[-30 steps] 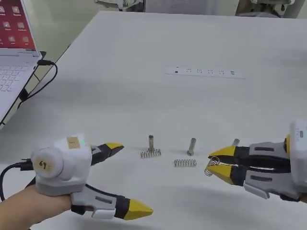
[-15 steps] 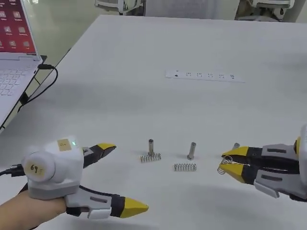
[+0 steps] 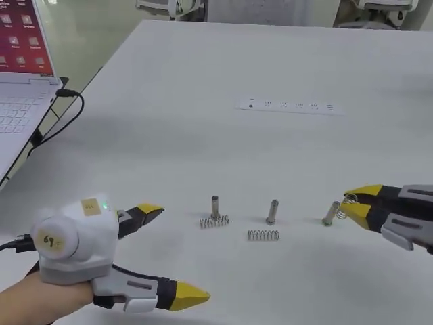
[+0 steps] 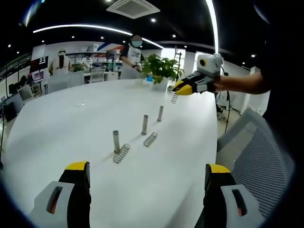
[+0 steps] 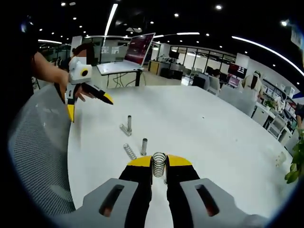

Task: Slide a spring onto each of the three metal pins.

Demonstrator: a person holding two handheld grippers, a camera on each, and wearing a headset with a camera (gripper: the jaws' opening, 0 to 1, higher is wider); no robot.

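Step one: small steel coil spring pinched in yellow-tipped right gripper, frame right, just beside rightmost grey metal pin. Next: bore over pin top, lower. Left gripper agape, empty.

Head view from above, tilted down over the white table, row of pins at lower centre, left gripper view low along the row, right gripper view low from the opposite end, pins shared by all

White table. Each pin grey metal, each spring silver. Both left gripper and right gripper: yellow tips, black jaws, pale grey bodies. White laptop, red screen.
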